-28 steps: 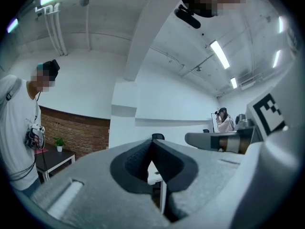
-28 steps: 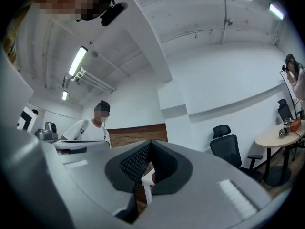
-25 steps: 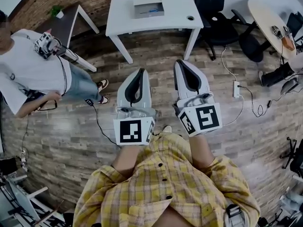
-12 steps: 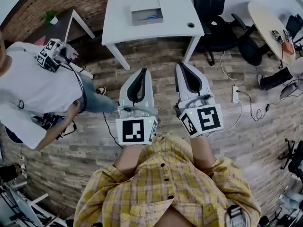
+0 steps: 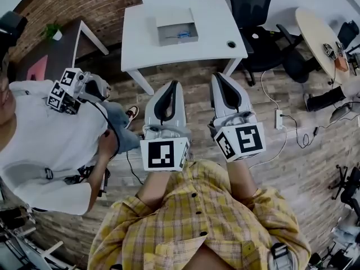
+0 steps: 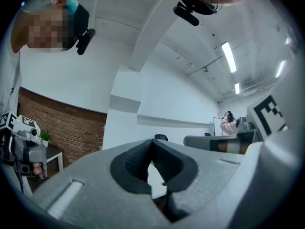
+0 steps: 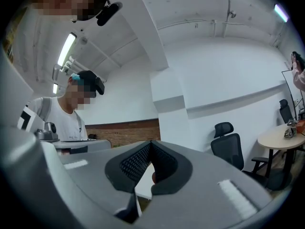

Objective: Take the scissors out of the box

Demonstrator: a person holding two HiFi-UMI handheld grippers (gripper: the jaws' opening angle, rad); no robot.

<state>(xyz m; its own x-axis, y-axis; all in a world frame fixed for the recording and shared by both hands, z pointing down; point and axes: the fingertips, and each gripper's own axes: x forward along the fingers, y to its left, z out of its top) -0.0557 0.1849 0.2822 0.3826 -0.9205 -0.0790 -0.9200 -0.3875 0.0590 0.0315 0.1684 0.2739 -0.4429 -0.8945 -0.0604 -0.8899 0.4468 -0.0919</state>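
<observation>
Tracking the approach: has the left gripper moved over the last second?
Yes. The left gripper has come forward, closer to the white table.

Shallow grey box (image 5: 176,19) on the white table (image 5: 214,21), open-topped, blue-handled scissors (image 5: 181,35) lying inside

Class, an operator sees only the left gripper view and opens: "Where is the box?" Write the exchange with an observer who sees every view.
Observer: The box sits on the white table, ahead of the left gripper.
Operator: Anything in it?
Observer: Something blue lies inside; too small to name.
Operator: And my other hand?
Observer: The right gripper is shut and empty, beside the left one.
</observation>
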